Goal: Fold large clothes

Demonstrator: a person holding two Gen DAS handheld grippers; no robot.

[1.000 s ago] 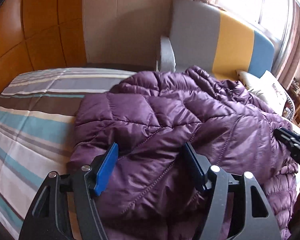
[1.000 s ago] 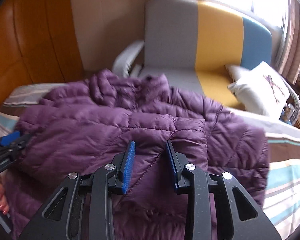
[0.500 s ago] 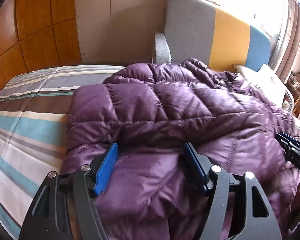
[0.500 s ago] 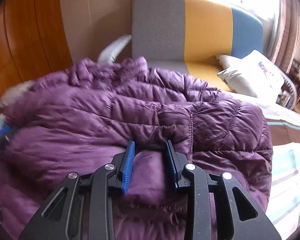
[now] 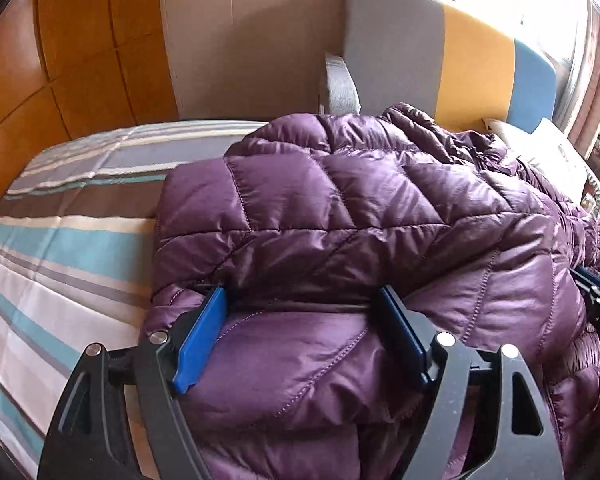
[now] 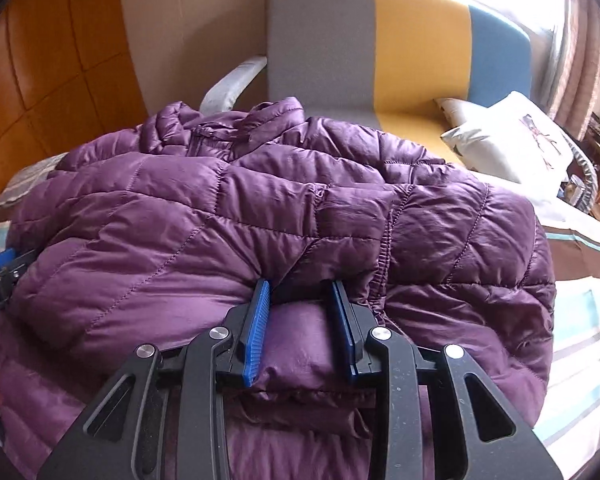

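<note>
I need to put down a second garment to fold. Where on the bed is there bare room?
Bare striped bedspread lies left of the purple jacket, toward the wood panelling, and a narrower strip on its other side. The middle is crowded.

A quilted purple jacket [image 5: 340,216] of glossy, slippery-looking fabric lies on a bed [image 5: 60,240] dressed in matt striped cloth. Each hand-held gripper shows matt black plastic, ribbed blue pads [image 6: 256,332] and shiny metal pins; beyond stand glossy wood panelling [image 5: 60,40] and a cloth-covered armchair [image 6: 340,40].
</note>
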